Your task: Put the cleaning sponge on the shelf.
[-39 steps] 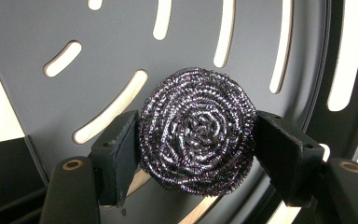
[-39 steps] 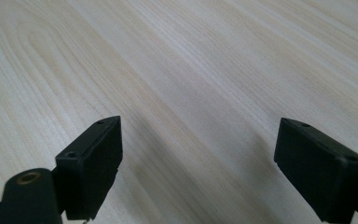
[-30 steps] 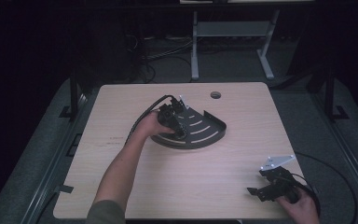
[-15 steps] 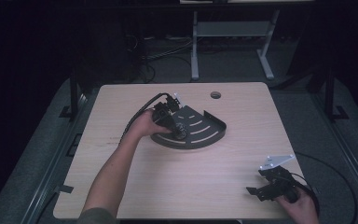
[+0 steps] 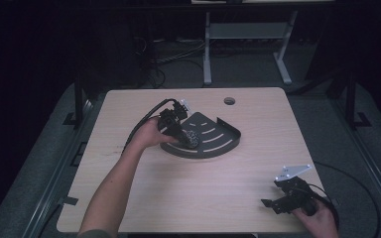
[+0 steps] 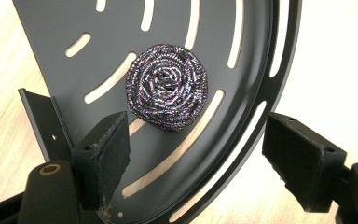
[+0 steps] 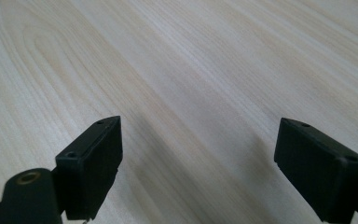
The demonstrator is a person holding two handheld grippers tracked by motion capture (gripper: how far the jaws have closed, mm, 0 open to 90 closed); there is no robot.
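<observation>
a pale wood table [image 5: 198, 198] stands in a dark room, with a black slotted corner shelf [image 5: 218, 139] lying flat near its middle. a coiled steel wool scrubber [image 6: 167, 86] rests on the shelf's slotted floor, close to the curved rim. the left gripper [image 6: 196, 151] hangs just over it, its jaws having just been opening; they stand wide with the scrubber just beyond the pads, free of both. the right gripper [image 7: 212, 161] sits at the table's near right corner, jaws spread wide over bare wood, holding nothing.
</observation>
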